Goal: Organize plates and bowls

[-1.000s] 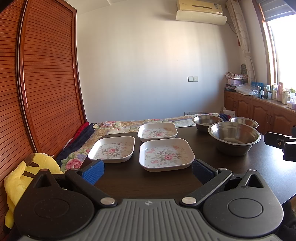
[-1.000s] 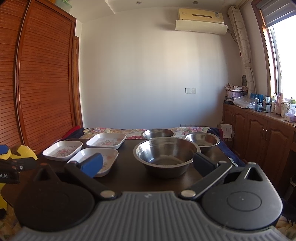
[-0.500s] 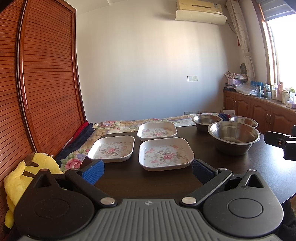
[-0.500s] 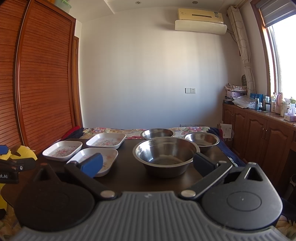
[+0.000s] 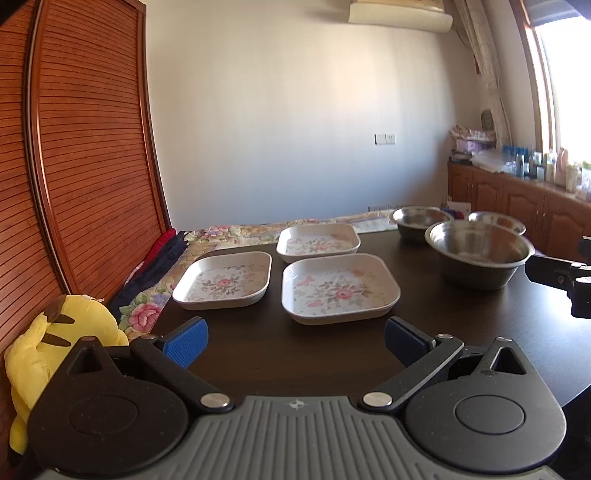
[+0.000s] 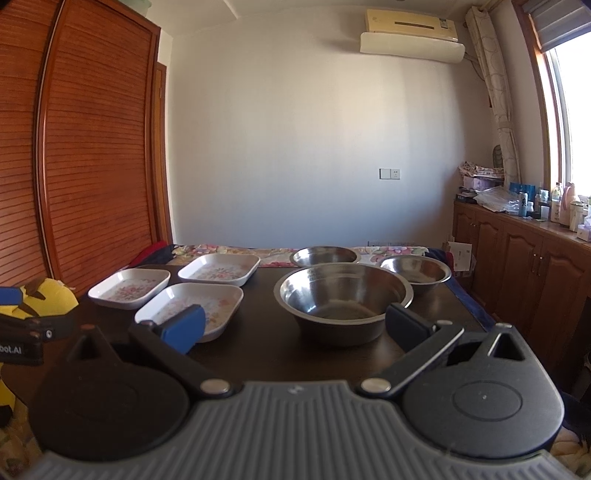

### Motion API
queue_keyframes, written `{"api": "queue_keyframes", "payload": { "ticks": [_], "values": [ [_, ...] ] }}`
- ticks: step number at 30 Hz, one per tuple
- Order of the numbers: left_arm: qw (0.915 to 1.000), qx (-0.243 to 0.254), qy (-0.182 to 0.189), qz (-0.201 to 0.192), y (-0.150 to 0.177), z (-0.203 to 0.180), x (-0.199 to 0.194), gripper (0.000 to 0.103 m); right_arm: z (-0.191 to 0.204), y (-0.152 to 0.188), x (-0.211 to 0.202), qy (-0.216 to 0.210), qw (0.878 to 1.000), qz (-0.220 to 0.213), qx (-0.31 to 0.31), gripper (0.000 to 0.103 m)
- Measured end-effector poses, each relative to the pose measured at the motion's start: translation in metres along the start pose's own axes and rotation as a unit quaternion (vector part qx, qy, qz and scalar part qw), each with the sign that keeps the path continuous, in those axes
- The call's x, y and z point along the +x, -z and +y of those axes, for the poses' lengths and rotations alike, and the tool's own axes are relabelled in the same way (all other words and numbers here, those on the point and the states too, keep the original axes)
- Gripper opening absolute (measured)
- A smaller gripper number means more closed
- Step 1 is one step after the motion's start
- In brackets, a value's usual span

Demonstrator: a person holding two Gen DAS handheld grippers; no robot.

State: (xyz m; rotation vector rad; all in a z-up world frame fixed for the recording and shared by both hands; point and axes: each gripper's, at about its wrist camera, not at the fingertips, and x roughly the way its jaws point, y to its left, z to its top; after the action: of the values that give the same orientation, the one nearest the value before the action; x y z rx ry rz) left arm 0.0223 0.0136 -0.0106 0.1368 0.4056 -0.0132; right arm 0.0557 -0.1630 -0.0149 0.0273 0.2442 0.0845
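White wall (image 6: 295, 147), slatted wood wardrobe (image 6: 81, 147) left, air conditioner (image 6: 412, 35), sunlit window (image 6: 570, 122) right.

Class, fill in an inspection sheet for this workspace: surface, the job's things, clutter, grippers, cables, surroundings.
Surface: dark table, objects spread out.
Job's things: three floral plates, unstacked; large steel bowl, two smaller steel bowls behind it.
Clutter: nothing seen on the table.
Grippers: left gripper and right gripper open, empty.
Cables: nothing seen.
Surroundings: yellow plush toy, slatted wardrobe, cabinets.
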Motion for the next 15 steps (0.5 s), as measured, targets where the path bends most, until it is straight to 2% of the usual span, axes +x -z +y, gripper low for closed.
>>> {"api": "queue_keyframes", "payload": {
  "ticks": [13,15],
  "values": [
    [0.9994,0.003,0.018,0.029,-0.007,0.027,0.058,0.103,0.028,-0.009,0.049,-0.088,0.995,0.022,-0.036,0.103],
    [0.9990,0.003,0.027,0.036,-0.009,0.031,0.067,0.100,0.032,-0.010,0.058,-0.102,0.994,0.033,-0.036,0.103]
  ]
}}
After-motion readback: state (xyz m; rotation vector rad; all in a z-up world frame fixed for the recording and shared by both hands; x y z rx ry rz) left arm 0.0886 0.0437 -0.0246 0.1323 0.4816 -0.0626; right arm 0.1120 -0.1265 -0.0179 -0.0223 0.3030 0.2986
